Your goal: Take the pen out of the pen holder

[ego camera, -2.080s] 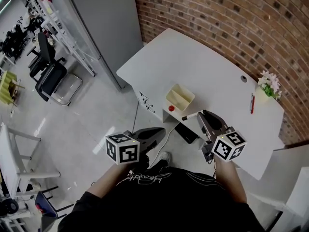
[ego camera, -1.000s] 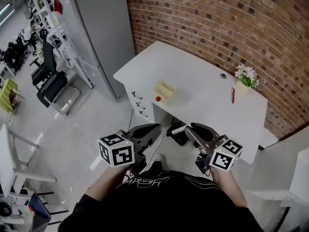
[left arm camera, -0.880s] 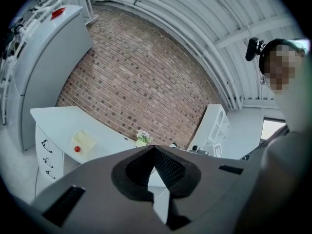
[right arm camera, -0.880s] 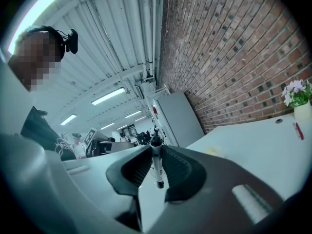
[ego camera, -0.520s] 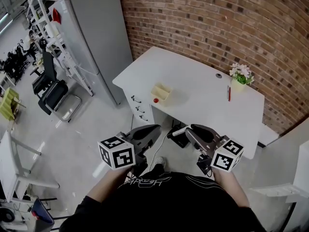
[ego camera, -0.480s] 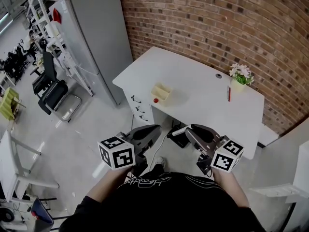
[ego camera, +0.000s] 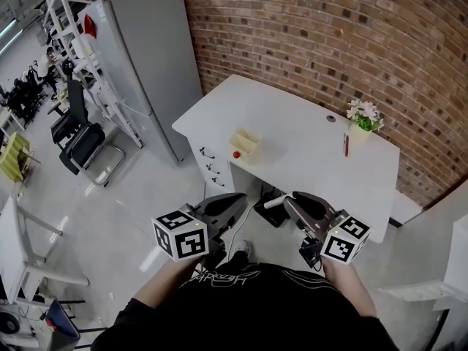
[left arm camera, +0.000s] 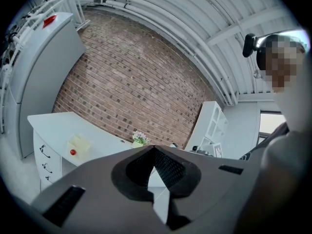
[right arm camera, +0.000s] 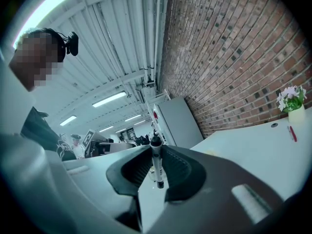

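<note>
Head view: the pale yellow pen holder (ego camera: 244, 142) stands on the white worktop (ego camera: 292, 123), with a small red ball (ego camera: 236, 153) just beside it; its contents are too small to tell. A vase (ego camera: 360, 130) at the far edge holds flowers (ego camera: 363, 111), and a red pen (ego camera: 346, 143) lies near it. The white pen (ego camera: 274, 202) is out of the holder, clenched in the right gripper (ego camera: 292, 197) fingers. The left gripper (ego camera: 240, 197) fingers are pressed together on nothing. Two seconds ago the grippers were at the holder; they now sit well back from the worktop.

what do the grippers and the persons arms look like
Both the left gripper and right gripper are dark grey, with tapered jaws lined with ribbed black pads. Each carries a white cube with black square markers. The person wears a black short-sleeved top with white print.
</note>
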### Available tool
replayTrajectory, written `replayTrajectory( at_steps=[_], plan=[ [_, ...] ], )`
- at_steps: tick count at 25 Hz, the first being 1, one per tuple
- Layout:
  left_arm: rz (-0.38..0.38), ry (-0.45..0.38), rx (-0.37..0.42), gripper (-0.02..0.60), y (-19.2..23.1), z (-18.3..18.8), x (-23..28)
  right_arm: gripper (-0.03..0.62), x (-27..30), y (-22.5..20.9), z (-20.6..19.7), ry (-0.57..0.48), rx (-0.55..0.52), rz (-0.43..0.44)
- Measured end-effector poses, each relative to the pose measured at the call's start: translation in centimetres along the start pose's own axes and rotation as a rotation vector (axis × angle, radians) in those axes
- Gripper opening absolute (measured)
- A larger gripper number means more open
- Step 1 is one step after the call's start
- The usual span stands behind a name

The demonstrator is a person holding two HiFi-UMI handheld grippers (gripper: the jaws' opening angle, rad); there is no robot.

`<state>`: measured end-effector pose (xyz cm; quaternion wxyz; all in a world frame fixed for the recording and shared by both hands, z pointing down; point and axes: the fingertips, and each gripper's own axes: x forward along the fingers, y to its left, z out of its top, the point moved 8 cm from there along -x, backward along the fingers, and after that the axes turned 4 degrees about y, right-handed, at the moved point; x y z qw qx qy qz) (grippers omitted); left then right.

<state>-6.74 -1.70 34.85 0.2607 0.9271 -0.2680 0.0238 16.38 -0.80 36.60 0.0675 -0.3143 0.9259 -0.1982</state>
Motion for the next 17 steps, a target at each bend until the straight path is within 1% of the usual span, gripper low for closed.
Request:
replayTrajectory(
  at_steps=[17],
  plan=[
    [0.0,0.024,-0.012,0.003,-0.04,-0.94,0.54,0.07,-0.36,-0.29,-0.44,-0.002,0.003,-0.013]
  ],
)
